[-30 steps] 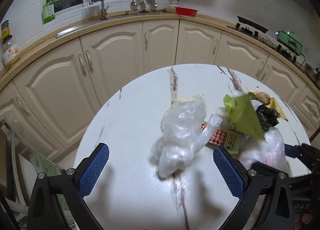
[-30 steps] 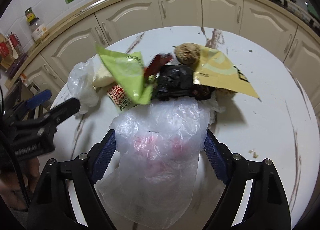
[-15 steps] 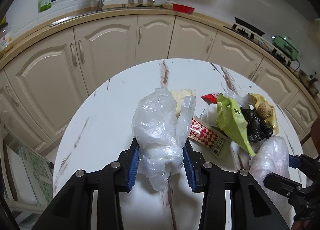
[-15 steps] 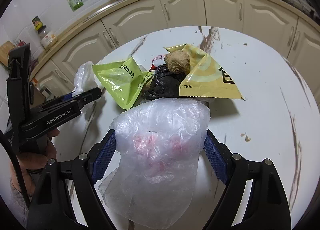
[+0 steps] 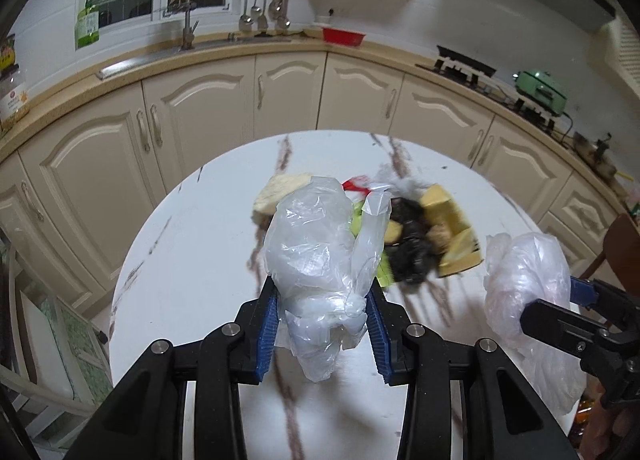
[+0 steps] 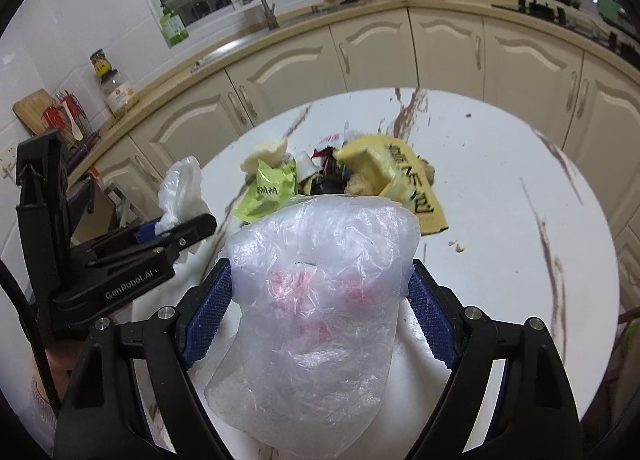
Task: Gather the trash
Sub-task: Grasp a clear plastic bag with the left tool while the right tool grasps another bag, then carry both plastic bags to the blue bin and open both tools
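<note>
Two tools clamp plastic bags; table edge [image 5: 132, 272] bare, litter central.

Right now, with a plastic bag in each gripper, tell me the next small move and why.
Probably carry both bags clear of the table toward wherever the trash goes. The left gripper is shut on the clear bag, the right gripper on the pink-tinted bag, and both hang free. The wrappers remain piled on the table; no bin shows.

Cream cabinets [image 5: 192, 128] curve under a counter with a red basin [image 5: 344, 36] and hanging utensils [image 5: 266, 12].
</note>
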The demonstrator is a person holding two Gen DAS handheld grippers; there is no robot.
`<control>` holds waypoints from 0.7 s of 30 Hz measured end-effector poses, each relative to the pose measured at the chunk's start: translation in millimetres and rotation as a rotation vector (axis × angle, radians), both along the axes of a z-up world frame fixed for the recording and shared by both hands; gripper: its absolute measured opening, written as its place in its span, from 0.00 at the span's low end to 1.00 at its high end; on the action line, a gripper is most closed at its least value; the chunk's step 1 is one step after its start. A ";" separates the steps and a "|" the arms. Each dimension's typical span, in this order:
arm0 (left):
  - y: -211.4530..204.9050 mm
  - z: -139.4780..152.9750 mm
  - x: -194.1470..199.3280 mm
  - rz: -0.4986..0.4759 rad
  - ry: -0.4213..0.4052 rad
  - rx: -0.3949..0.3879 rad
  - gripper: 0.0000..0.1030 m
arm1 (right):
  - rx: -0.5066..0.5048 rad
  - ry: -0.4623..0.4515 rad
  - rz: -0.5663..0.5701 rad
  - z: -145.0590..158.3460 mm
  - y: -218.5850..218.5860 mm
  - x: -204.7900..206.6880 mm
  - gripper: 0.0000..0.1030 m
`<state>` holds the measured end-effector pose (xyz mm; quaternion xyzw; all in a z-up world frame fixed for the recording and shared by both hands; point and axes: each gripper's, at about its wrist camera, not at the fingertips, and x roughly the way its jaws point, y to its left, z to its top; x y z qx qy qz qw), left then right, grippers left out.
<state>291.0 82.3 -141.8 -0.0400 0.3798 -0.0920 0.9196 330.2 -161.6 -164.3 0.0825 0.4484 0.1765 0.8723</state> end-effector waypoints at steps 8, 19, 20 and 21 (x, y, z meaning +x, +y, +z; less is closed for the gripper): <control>-38.7 24.9 -44.1 -0.046 -0.081 0.012 0.35 | 0.042 -0.093 -0.071 33.6 -44.4 -28.6 0.81; -114.4 53.8 -89.2 -0.184 -0.168 0.033 0.35 | 0.060 -0.213 -0.207 73.6 -124.3 -61.4 0.81; -124.0 56.2 -91.1 -0.202 -0.174 0.033 0.35 | 0.059 -0.223 -0.225 76.8 -134.2 -65.2 0.81; -131.3 58.3 -90.7 -0.217 -0.178 0.033 0.35 | 0.056 -0.232 -0.242 79.8 -143.5 -69.0 0.81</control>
